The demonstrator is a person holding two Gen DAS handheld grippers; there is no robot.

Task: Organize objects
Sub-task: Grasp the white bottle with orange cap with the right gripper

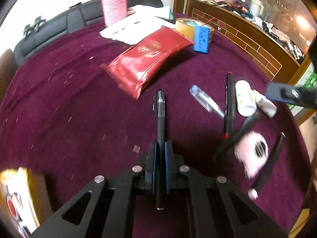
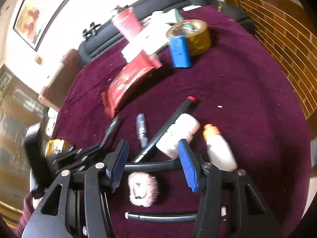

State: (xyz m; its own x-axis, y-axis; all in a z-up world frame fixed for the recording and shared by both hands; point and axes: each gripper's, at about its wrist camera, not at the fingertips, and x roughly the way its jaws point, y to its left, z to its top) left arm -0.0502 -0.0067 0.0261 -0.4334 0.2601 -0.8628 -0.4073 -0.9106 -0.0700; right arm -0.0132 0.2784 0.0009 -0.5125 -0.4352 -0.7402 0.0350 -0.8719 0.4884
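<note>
left gripper [image 1: 160,148] pinching black gel pen [image 1: 159,107] | right gripper [image 2: 152,158] spread, empty, above pink fluffy ball [image 2: 142,190] | maroon tablecloth [image 1: 69,99]

Both grippers are matte black frames with triangular cut-outs and round silver screw heads at the joints. The left gripper [image 1: 160,148] and right gripper [image 2: 153,158] carry ribbed blue pads [image 2: 187,166]. A knitted maroon sleeve [image 2: 24,216] shows beside the right one.

The right tongs [image 2: 152,162] stand apart above the maroon worktop [image 2: 247,99], nothing gripped. A pink fluffy ball [image 2: 142,190] lies just below the gap. Beyond the tips lie a white bottle [image 2: 178,134] and a black marker [image 2: 164,129]; farther off, a red packet [image 2: 128,83].
</note>
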